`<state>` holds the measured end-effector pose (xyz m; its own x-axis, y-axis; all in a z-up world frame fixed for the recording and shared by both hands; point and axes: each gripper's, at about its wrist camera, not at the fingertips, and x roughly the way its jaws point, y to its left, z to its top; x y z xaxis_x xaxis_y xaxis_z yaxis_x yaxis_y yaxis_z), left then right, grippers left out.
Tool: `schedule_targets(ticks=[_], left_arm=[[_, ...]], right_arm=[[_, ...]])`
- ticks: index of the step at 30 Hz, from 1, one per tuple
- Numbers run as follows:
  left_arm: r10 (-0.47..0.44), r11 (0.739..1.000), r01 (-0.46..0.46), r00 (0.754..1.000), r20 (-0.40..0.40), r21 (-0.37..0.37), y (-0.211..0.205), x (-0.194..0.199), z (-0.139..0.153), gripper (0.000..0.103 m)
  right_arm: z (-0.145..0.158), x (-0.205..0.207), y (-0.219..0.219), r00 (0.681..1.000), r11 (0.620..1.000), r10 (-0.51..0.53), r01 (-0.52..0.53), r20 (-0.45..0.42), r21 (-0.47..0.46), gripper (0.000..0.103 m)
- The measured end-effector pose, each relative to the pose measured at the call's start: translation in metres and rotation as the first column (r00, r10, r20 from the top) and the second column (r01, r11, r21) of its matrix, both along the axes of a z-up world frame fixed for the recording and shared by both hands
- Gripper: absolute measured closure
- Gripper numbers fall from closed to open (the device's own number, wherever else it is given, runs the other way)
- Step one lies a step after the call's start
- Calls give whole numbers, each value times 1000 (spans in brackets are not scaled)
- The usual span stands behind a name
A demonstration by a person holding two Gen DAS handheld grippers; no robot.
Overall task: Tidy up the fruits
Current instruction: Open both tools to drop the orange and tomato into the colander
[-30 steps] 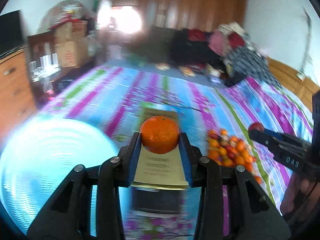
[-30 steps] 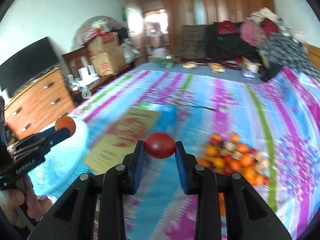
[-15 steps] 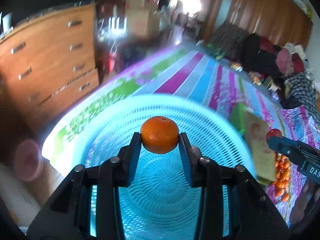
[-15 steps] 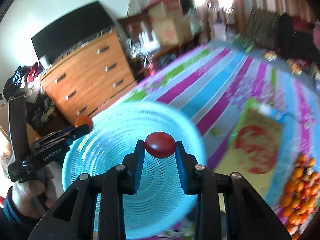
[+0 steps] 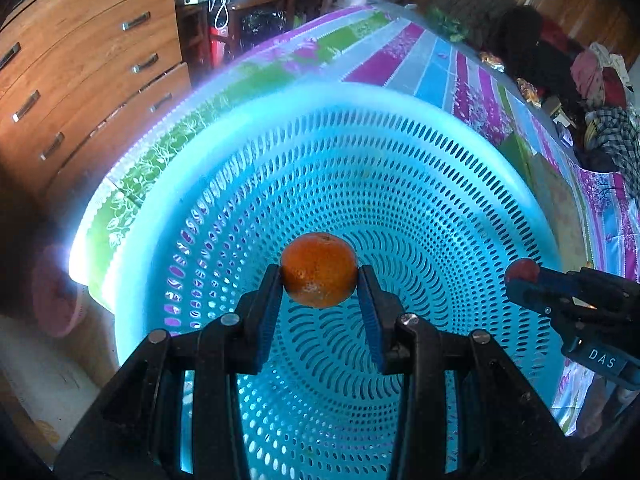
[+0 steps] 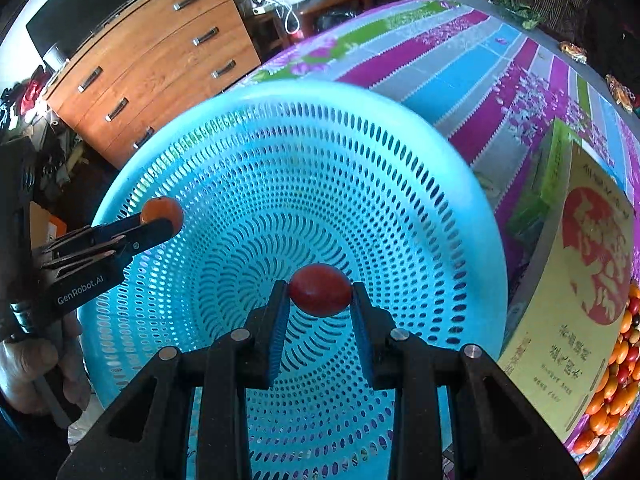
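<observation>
My left gripper (image 5: pixel 319 280) is shut on an orange mandarin (image 5: pixel 319 269) and holds it over the middle of the round blue perforated basket (image 5: pixel 400 168). My right gripper (image 6: pixel 320 300) is shut on a small red tomato (image 6: pixel 320 289) and holds it over the same basket (image 6: pixel 360 152). The right gripper with its tomato (image 5: pixel 522 270) shows at the right of the left wrist view. The left gripper with its mandarin (image 6: pixel 162 210) shows at the left of the right wrist view. The basket holds no fruit. A pile of small orange and red fruits (image 6: pixel 612 376) lies at the right.
The basket stands on a striped bedspread (image 6: pixel 460 60) near its left edge. A yellow and red box (image 6: pixel 576 288) lies between basket and fruit pile. A wooden chest of drawers (image 5: pixel 80 60) stands left of the bed. Clothes (image 5: pixel 600 92) are heaped at the far end.
Both grippers swung left from the fruit pile to above the blue basket and came down closer to it. Each still holds its fruit.
</observation>
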<state>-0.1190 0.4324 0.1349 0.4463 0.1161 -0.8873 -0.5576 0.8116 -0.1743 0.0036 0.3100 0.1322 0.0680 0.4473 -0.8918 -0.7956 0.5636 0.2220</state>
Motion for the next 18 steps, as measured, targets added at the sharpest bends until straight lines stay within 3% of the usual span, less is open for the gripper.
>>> schedule_targets(ticks=[12,14,15,17,18], left_arm=[[-17,1000,17,1000,-12,20,5,4,-1,63],[-24,1000,24,1000,-14,19,5,5,-1,63],[-24,1000,24,1000,-14,17,4,5,-1,62],[-15,1000,15,1000,-14,22,6,5,0,55],[-13,1000,13,1000,-12,17,8,5,0,44]], right_arm=[[-1,-8,3,1000,1000,-15,15,-3,-6,67],[0,-7,3,1000,1000,-17,17,-7,-9,61],[0,-7,3,1000,1000,-21,21,-4,-7,50],[2,-6,3,1000,1000,-25,25,8,-2,48],[2,-6,3,1000,1000,-24,24,7,-2,47]])
